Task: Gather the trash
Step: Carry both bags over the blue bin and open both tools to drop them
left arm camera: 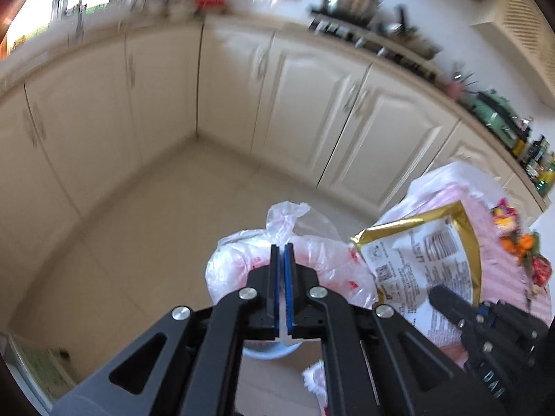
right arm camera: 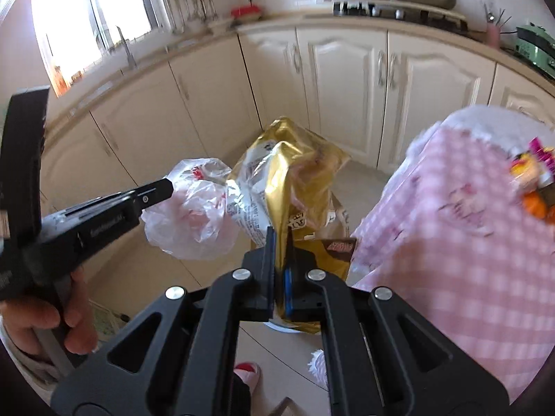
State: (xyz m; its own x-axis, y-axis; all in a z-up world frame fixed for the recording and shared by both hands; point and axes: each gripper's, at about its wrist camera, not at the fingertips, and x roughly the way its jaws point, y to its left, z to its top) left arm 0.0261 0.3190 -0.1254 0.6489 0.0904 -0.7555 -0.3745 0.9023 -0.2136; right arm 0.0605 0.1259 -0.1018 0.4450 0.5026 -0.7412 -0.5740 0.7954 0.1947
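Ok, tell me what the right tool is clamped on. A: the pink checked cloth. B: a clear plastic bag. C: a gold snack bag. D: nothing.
C: in the right wrist view the right tool is shut on the gold snack bag, while the clear plastic bag hangs from the left tool.

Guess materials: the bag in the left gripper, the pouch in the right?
Bag: thin translucent plastic film, white with red print; it crinkles and light passes through. Pouch: looks like laminated foil-plastic, glossy gold with a white printed panel; sharp creases and mirror-like highlights. A true metal layer can't be confirmed.
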